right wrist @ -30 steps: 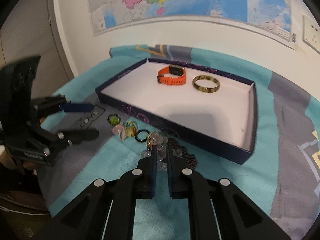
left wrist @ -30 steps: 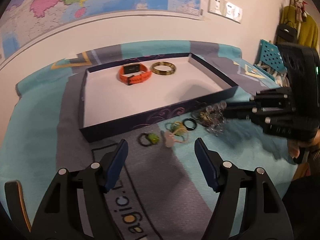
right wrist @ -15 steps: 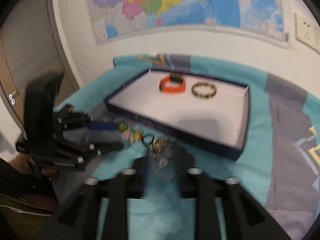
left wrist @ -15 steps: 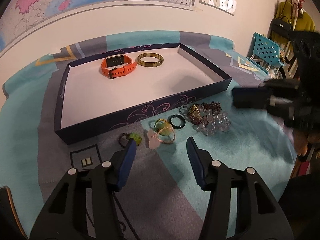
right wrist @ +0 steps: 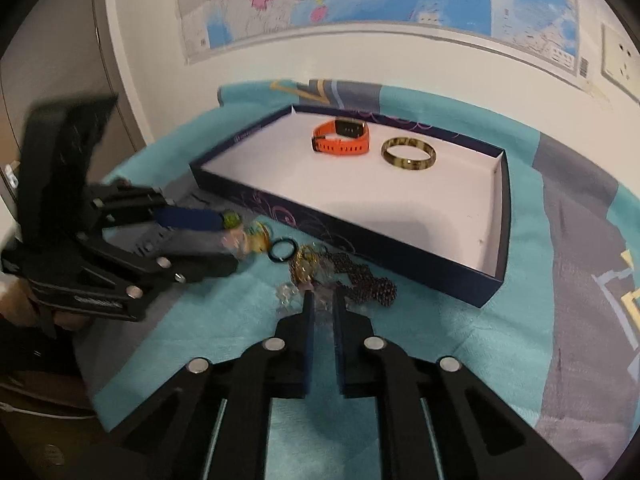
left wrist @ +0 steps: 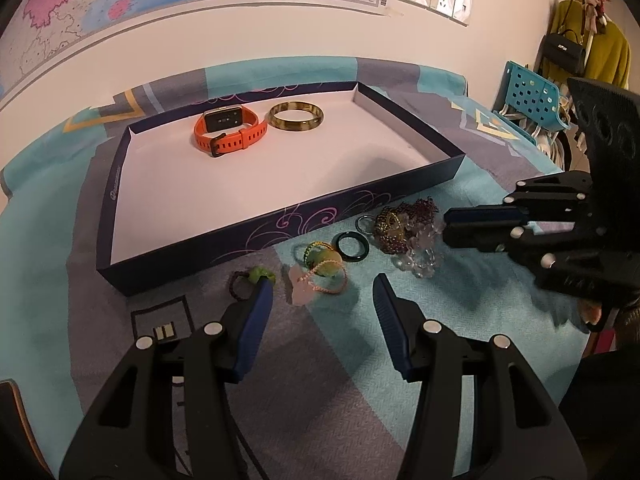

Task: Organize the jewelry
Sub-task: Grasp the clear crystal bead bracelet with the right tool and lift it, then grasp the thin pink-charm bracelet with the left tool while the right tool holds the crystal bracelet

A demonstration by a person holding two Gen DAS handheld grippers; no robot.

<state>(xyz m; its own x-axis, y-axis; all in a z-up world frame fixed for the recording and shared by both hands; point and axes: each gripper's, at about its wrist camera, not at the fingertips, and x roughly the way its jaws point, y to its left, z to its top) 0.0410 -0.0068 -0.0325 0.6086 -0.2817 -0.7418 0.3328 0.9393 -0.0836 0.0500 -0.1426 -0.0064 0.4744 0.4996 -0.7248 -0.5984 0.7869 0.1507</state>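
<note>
A loose heap of jewelry (left wrist: 404, 232) lies on the teal and grey cloth (left wrist: 460, 320) just in front of the shallow navy box (left wrist: 280, 224): clear crystal beads, a dark maroon beaded strand, gold pieces, a black ring. The right tool (right wrist: 320, 304) has its fingers nearly together around the clear beads (right wrist: 322, 300). The left tool (left wrist: 322, 292) is spread wide over the pink and green trinkets (left wrist: 316, 268). Inside the box sit an orange watch (left wrist: 226, 130) and an amber bangle (left wrist: 295, 117).

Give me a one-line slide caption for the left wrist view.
Open left tool hovers over loose jewelry beside the box holding an orange watch and bangle.
</note>
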